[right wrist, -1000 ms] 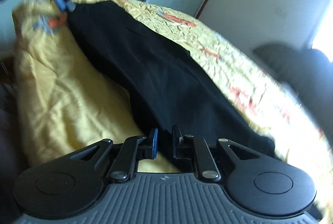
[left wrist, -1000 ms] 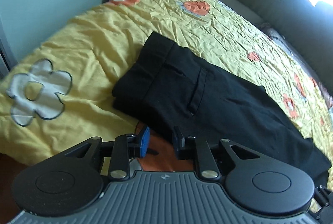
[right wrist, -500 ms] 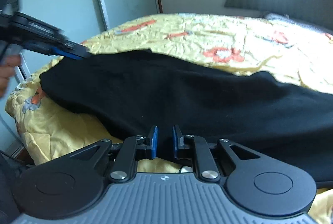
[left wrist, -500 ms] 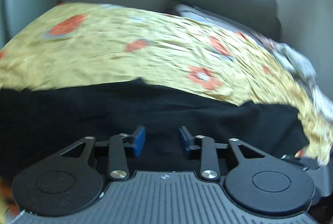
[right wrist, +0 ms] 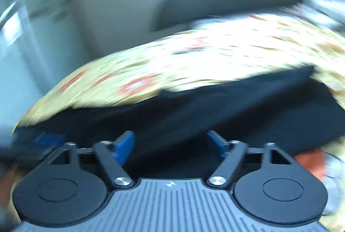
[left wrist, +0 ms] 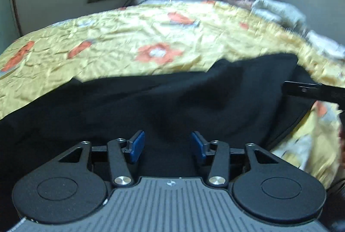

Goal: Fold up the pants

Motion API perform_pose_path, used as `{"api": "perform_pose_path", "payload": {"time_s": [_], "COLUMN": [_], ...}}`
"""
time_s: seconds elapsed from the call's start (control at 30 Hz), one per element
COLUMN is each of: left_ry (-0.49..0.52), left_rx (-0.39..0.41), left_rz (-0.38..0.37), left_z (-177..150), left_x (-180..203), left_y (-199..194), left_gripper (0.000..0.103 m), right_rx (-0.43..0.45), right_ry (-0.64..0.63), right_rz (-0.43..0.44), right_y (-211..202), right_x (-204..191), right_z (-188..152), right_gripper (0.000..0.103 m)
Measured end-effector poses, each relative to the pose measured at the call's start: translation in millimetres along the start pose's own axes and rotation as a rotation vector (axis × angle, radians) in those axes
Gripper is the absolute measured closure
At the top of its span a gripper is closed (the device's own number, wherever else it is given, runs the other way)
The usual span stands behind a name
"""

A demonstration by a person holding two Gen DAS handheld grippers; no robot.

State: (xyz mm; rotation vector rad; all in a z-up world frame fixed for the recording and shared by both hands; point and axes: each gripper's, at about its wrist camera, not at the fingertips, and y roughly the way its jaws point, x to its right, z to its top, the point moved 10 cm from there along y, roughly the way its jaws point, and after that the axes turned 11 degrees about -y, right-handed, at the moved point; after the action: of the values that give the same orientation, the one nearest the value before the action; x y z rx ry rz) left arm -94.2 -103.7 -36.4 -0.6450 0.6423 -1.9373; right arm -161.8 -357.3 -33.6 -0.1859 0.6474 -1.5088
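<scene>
A: Both grippers empty? Left gripper [left wrist: 166,143] and right gripper [right wrist: 172,143] each show jaws spread wide, nothing between.

B: Confirmed. Pants [left wrist: 151,107] lie across mid-frame on the yellow bedspread [left wrist: 129,42], one long band. Judged: lengthwise fold done, crosswise folds remain.

No readable text, labels, brands or numbers in either view.

The pants [left wrist: 194,98] are seen as matt black cloth. The bedspread [left wrist: 129,42] is shown as crinkled yellow fabric with a slight sheen. Matt black plastic and 2 shiny metal pivots are seen on the left gripper [left wrist: 167,144].
</scene>
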Motion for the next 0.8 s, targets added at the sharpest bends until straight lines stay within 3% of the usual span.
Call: {"api": "perform_pose_path", "payload": {"time_s": [0.17,0.27,0.33,0.47,0.8], "left_ry": [-0.009,-0.022,-0.038,0.003,-0.018], "left_rx": [0.117,0.083,0.069,0.13,0.121], "left_rz": [0.039,0.065,0.069,0.105,0.113], "left_z": [14,6,-3,-5,-5], "left_x": [8,6,1,2,-1], "left_y": [12,27,34,32,36], "left_gripper": [0.042,0.042,0.039,0.033,0.022], "right_rx": [0.033,0.036,0.046,0.064,0.003], "right_ry": [0.265,0.332,0.328,0.264,0.205], "right_rz": [0.052,0.076,0.077,0.064,0.061], "right_y": [15,25,27,32,106], "right_x": [56,66,66,62,66], "right_z": [11,21,31,55,86], "right_gripper": [0.023,0.023,0.023,0.023,0.023]}}
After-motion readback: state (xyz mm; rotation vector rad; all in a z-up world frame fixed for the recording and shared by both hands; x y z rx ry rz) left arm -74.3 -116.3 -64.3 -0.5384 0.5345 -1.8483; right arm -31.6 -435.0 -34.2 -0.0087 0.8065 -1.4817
